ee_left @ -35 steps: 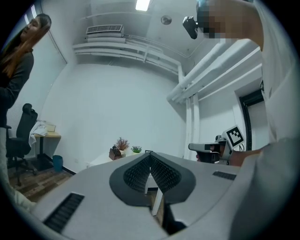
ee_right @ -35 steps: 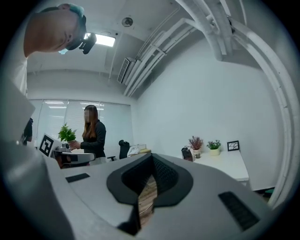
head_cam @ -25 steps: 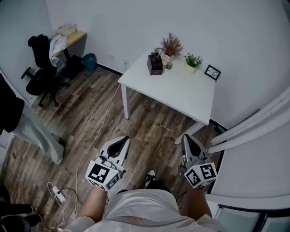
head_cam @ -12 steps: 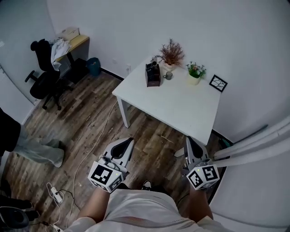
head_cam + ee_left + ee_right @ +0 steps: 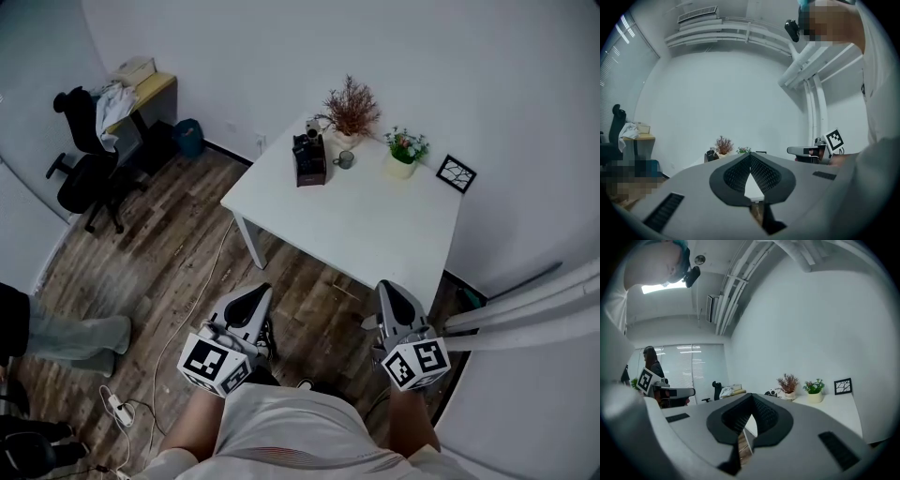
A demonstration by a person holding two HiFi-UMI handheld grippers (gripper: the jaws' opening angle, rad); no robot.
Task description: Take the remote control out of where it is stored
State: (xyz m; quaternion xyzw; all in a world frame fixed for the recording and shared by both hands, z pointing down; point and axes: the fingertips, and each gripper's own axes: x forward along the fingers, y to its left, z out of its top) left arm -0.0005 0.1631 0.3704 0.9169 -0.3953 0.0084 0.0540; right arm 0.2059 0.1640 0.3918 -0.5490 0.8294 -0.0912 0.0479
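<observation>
Left tool [image 5: 255, 295] and right tool [image 5: 389, 292], pressed together and empty, have neared the white rectangular worktop [image 5: 375, 230]. The dark storage box [image 5: 308, 161] at its far left corner is still beyond reach.

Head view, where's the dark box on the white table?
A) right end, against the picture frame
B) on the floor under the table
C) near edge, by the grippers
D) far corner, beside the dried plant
D: the dark box stands at the far left corner of the white table, just left of the dried plant. The picture frame is at the opposite end.
</observation>
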